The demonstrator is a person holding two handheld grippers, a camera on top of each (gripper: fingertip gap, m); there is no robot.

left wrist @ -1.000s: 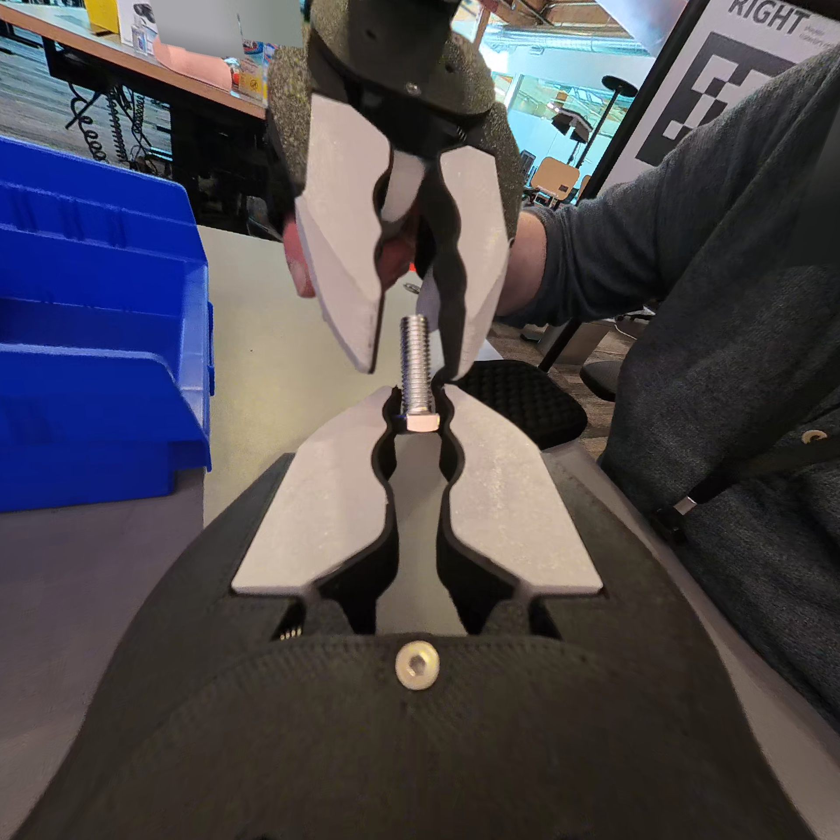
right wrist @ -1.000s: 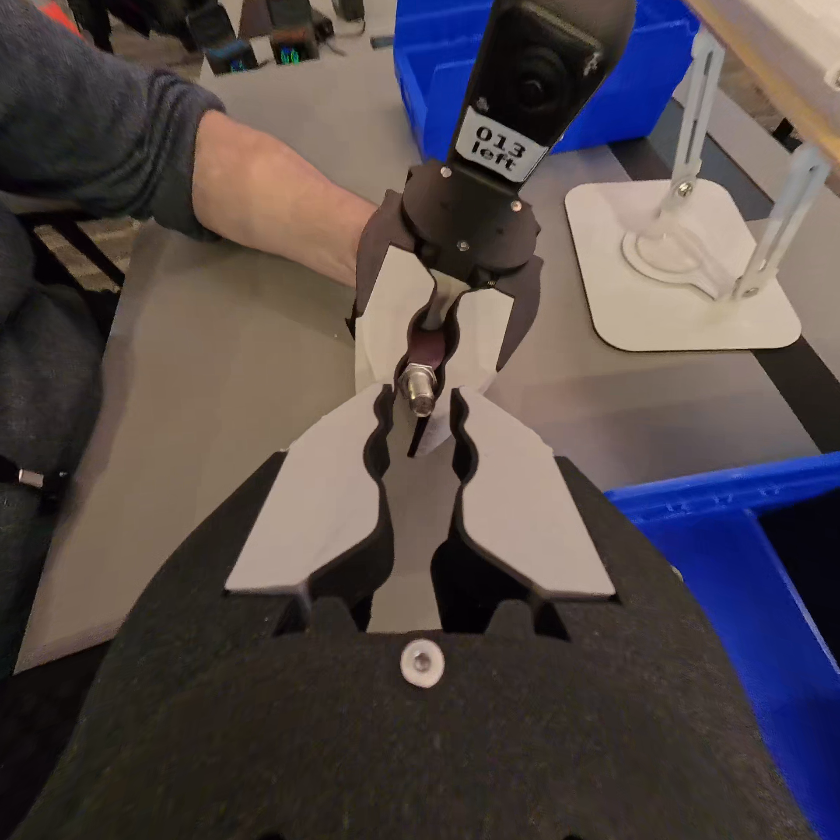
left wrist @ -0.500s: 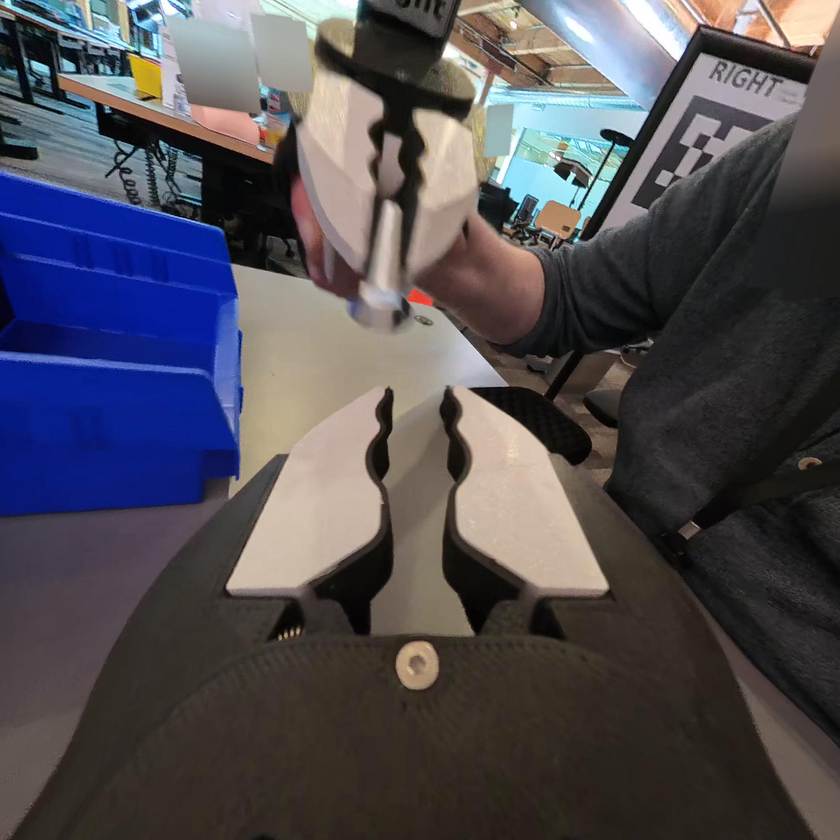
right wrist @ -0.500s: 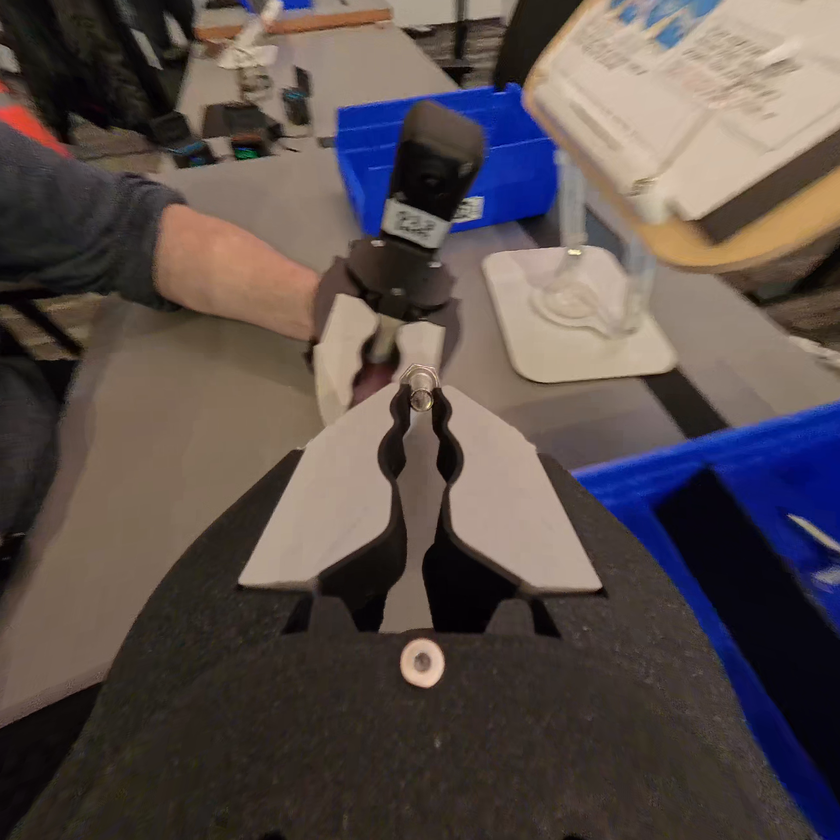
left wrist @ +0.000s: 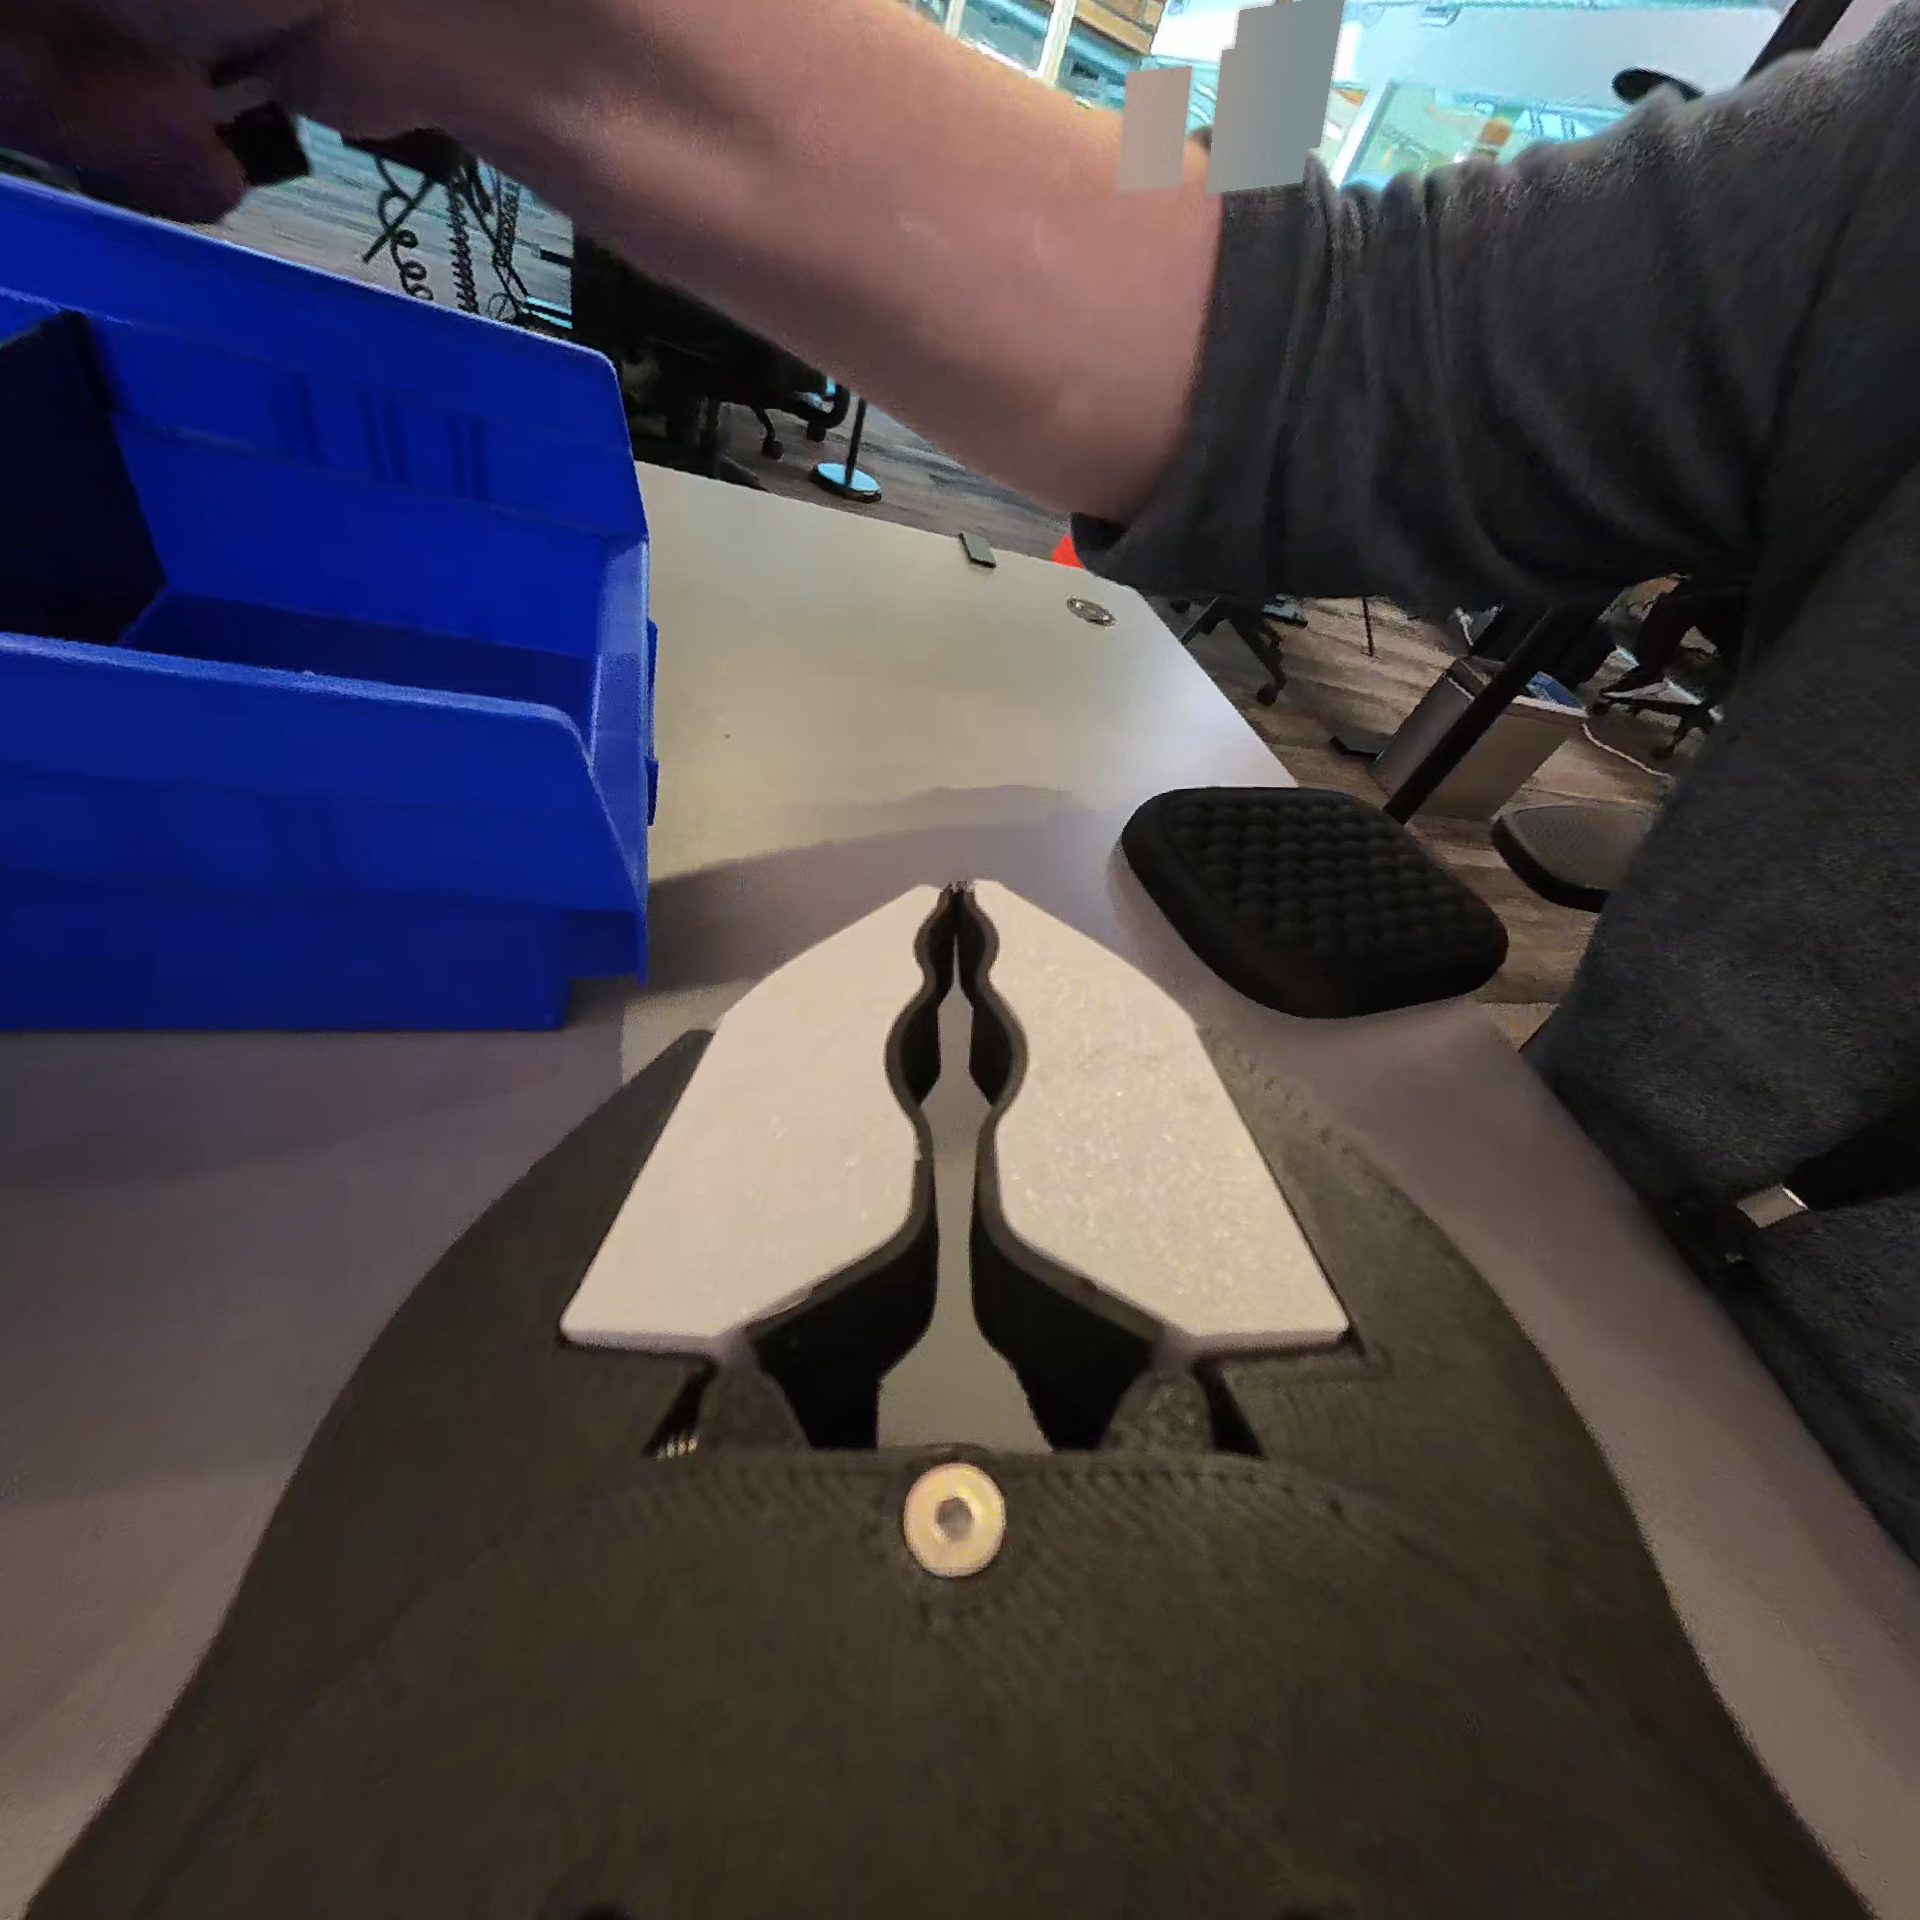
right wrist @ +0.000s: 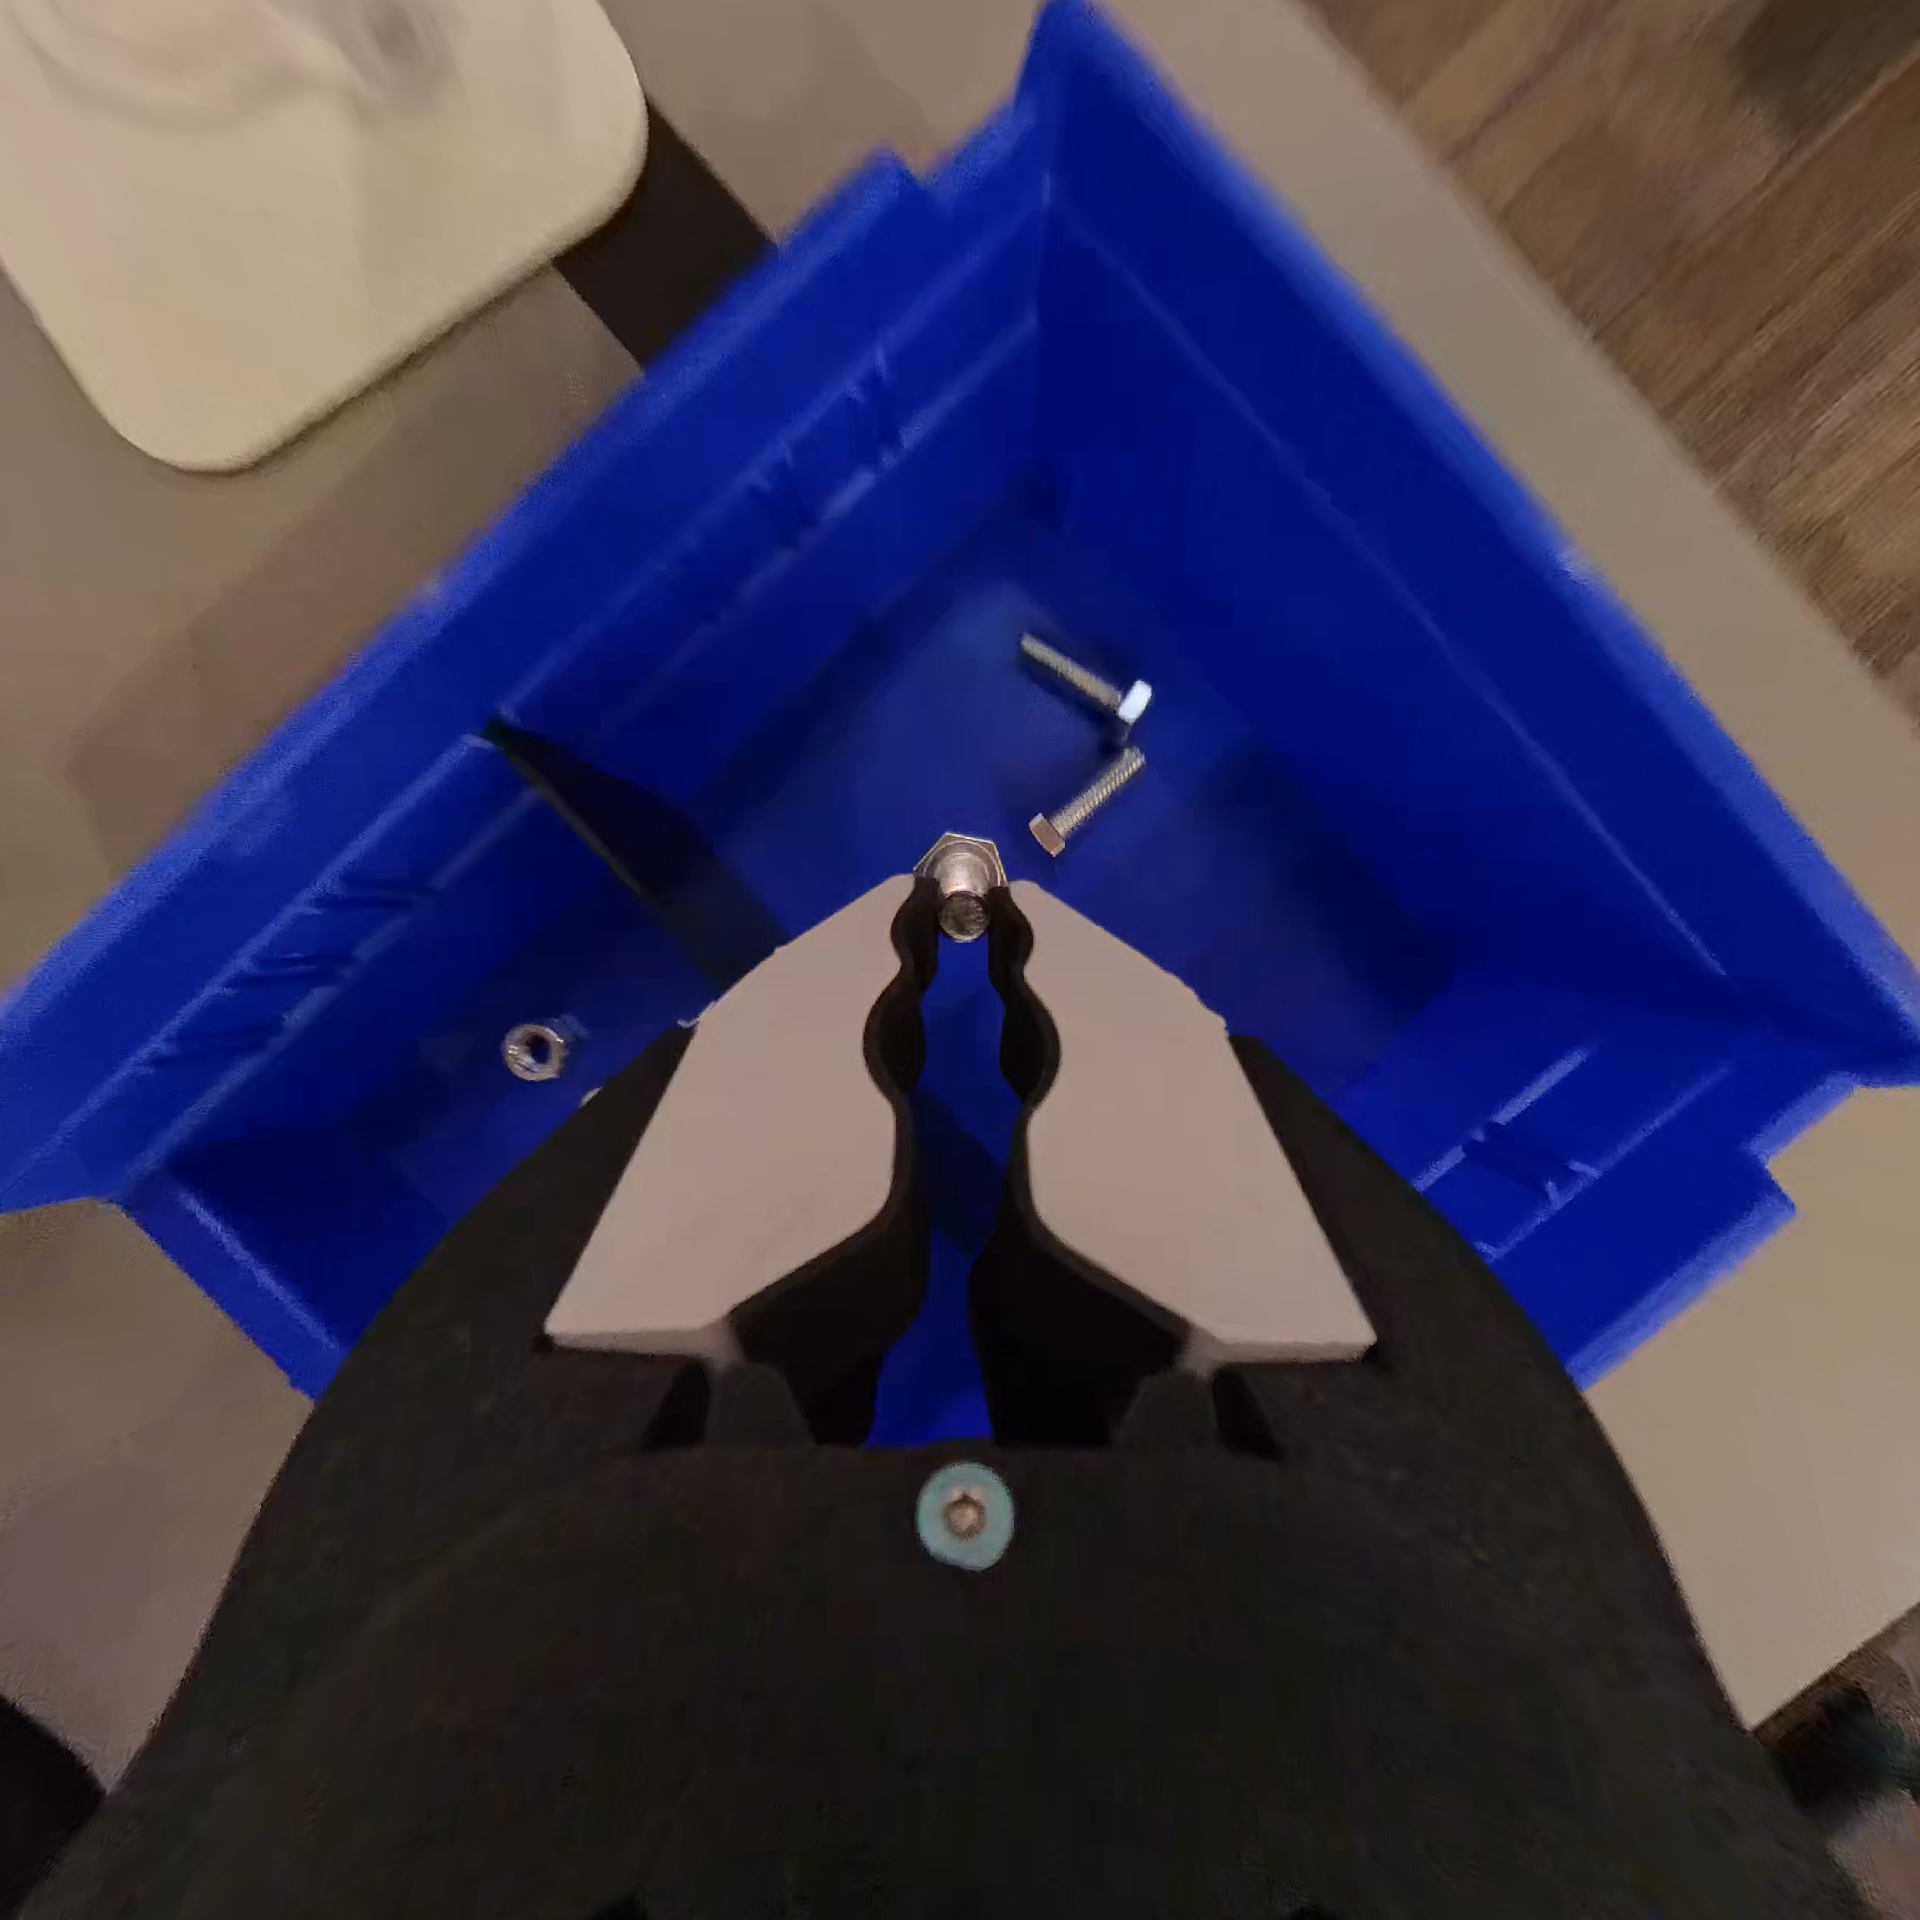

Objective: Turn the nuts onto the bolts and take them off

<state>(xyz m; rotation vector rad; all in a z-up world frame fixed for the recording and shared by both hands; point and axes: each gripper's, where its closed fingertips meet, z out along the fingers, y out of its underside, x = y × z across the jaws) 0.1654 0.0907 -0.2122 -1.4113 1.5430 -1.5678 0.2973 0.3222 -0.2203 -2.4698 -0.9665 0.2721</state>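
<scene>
In the right wrist view my right gripper [right wrist: 961, 902] is shut on a silver bolt [right wrist: 962, 894], threaded end toward the camera, hex head at the far end. It hangs above a blue bin [right wrist: 1558, 727]. Two loose bolts [right wrist: 1086, 681] [right wrist: 1089, 802] lie on the bin floor just beyond it, and a loose nut [right wrist: 532, 1045] lies in the compartment to the left of a black divider [right wrist: 623, 831]. In the left wrist view my left gripper [left wrist: 958, 891] is shut and empty, low over the grey table [left wrist: 883, 675].
In the left wrist view the blue bin [left wrist: 312, 831] stands at left. A person's bare forearm [left wrist: 831, 239] reaches across above it. A black chair armrest [left wrist: 1309, 899] sits by the table's right edge. In the right wrist view a white base plate [right wrist: 291, 208] lies at upper left. The left gripper's tips are roughly 25 cm from the right gripper's. From either gripper's tips it is about 15 cm to the loose nut [right wrist: 532, 1045].
My right gripper took the bolt from my left gripper and carried it over the blue bin. My left gripper let go of the bolt, closed empty and dropped toward the table.
</scene>
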